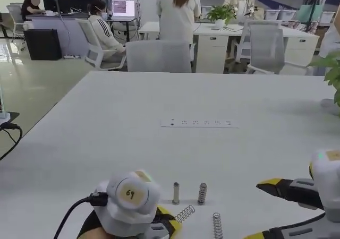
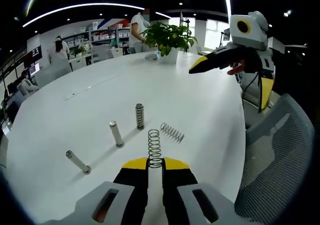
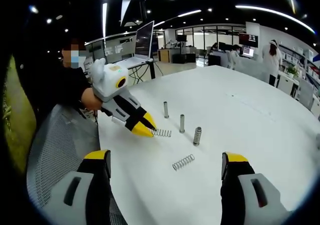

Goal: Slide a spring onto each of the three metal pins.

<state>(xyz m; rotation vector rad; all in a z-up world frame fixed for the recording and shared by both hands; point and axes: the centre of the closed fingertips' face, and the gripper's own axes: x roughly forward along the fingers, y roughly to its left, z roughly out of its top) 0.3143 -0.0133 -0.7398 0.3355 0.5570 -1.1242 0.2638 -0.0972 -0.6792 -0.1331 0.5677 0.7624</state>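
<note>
- Down at the bottom centre of its own view, the left gripper [image 2: 155,161] has its yellow tips clenched on the near end of the held spring [image 2: 155,146]. The coil sticks straight out ahead of the jaws, over the white table [image 2: 210,135].
- Ahead of it stands a slanting row of three upright metal pins. There's a bare pin [image 2: 78,161] at lower left and a second bare pin [image 2: 116,134] in the middle.
- The sprung pin [image 2: 139,116] is nearest the frame's centre, with a coil wrapped around its shaft.
- A loose spring [image 2: 172,132] lies flat on the table just to the right of the held spring, apart from it.
- Over to the right gripper [image 3: 166,157]: its jaws are spread wide and released, one at each lower corner of its own view. The loose spring lies on the tabletop just above the gap between them.
- In that same view the left gripper reaches in from the left. The held spring's free end points toward the second bare pin and is close to it, though I cannot tell whether it touches.
- In the head view both grippers sit along the bottom edge. One bare pin and the sprung pin stand side by side at lower centre between them.
</note>
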